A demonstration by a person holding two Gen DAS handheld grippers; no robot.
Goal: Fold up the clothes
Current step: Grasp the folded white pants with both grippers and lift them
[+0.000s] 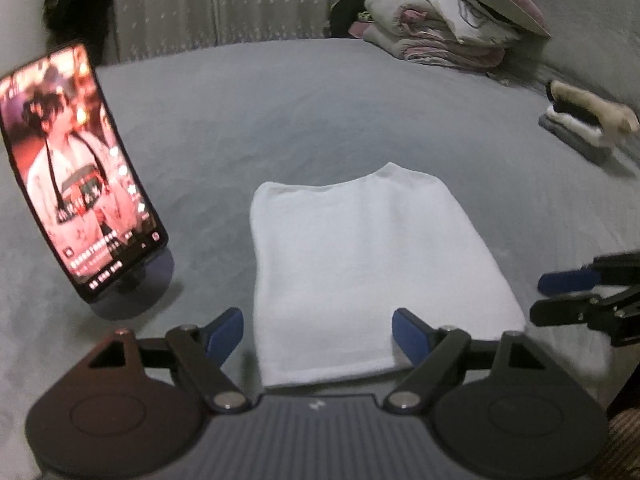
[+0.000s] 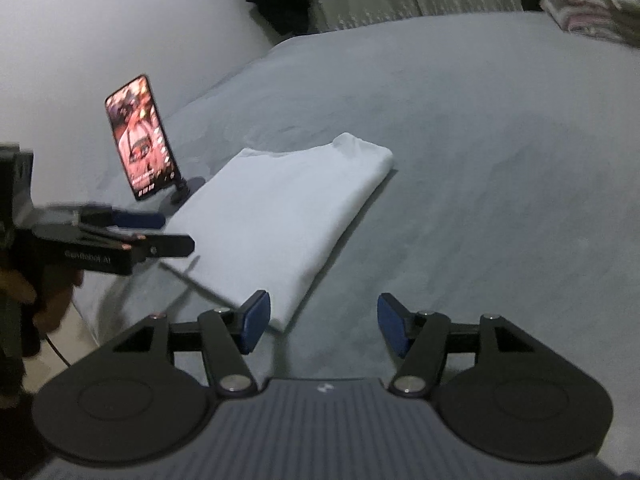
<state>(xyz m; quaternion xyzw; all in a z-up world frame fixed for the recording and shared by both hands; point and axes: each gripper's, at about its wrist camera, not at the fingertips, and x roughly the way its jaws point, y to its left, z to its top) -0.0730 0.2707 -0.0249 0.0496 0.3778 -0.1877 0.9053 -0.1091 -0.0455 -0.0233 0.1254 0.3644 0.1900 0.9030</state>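
Lying flat on bed [image 1: 280, 120], white garment [image 1: 360, 264] already folded into neat rectangle, long axis running away from left tongs [image 1: 318, 338], nearer, straddling near edge. Right tongs [image 2: 324, 326] off right corner. Both released, empty.

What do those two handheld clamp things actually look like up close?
Each is matte black. The left gripper and the right gripper have two round discs, jointed link arms with silver pivots, blue pads and a ribbed grey body. Small white lettering marks the left one's side.

We see the folded garment [image 1: 372, 268] on the bed [image 1: 280, 120], phone [image 1: 76, 160] left, bedding pile [image 1: 448, 24] far right.
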